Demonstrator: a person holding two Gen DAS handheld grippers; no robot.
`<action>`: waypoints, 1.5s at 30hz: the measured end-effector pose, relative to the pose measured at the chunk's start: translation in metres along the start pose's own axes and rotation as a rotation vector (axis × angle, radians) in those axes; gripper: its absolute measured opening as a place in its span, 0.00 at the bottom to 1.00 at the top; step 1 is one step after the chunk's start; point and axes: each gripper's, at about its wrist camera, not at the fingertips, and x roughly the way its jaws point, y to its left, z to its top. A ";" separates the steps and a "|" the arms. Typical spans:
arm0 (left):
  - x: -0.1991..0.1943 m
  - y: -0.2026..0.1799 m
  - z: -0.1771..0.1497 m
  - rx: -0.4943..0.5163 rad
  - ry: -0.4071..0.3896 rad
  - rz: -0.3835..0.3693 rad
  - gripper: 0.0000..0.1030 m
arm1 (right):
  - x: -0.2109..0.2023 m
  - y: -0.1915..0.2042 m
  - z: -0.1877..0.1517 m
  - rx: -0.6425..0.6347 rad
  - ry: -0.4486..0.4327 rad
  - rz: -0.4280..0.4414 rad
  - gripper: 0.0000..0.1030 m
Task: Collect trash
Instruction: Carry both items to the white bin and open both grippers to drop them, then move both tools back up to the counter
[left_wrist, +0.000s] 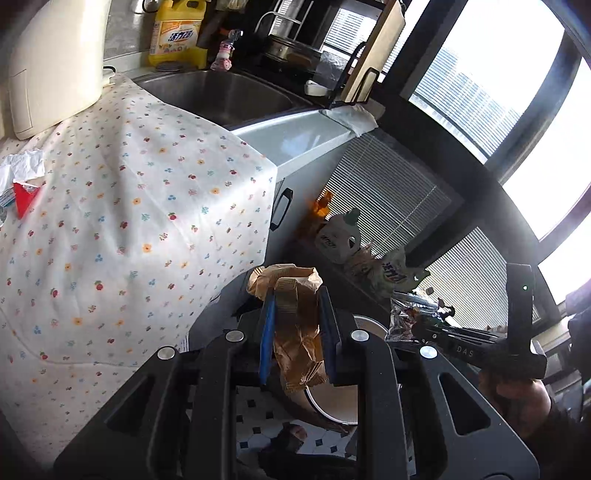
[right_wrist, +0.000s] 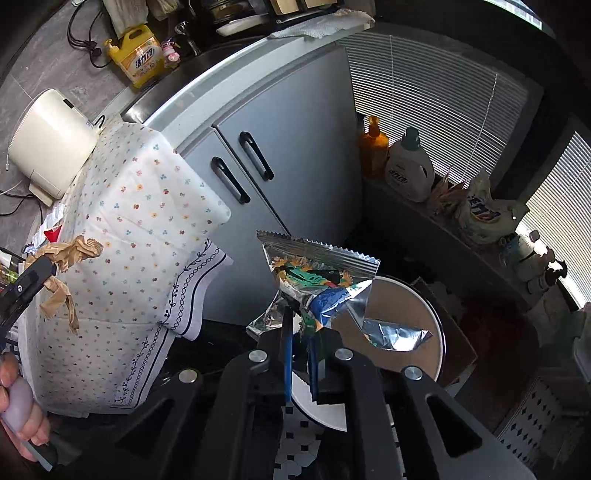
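We hold crumpled brown paper (left_wrist: 297, 325) in the left tool (left_wrist: 297, 332) and a foil wrapper (right_wrist: 317, 291) in the right tool (right_wrist: 300, 354), next releasing both over the bin (right_wrist: 424, 317).

Crumpled brown paper bag (left_wrist: 295, 325) sits pinched between blue pads, hanging up over the round white-rimmed bin (right_wrist: 413, 332). Shiny foil snack wrapper (right_wrist: 317, 291) is clamped above it too.

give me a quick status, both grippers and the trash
Left gripper shut on crumpled brown paper. Right gripper shut on foil snack wrapper. Both above the round bin on the floor; nothing blocking it.
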 end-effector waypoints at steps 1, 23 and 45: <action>0.007 -0.007 -0.002 0.010 0.013 -0.008 0.21 | 0.002 -0.007 -0.005 0.008 0.011 -0.003 0.09; 0.118 -0.125 -0.054 0.140 0.269 -0.233 0.24 | -0.049 -0.112 -0.060 0.202 -0.024 -0.158 0.62; 0.036 -0.064 -0.016 0.061 0.075 -0.085 0.76 | -0.072 -0.066 -0.033 0.170 -0.195 -0.110 0.92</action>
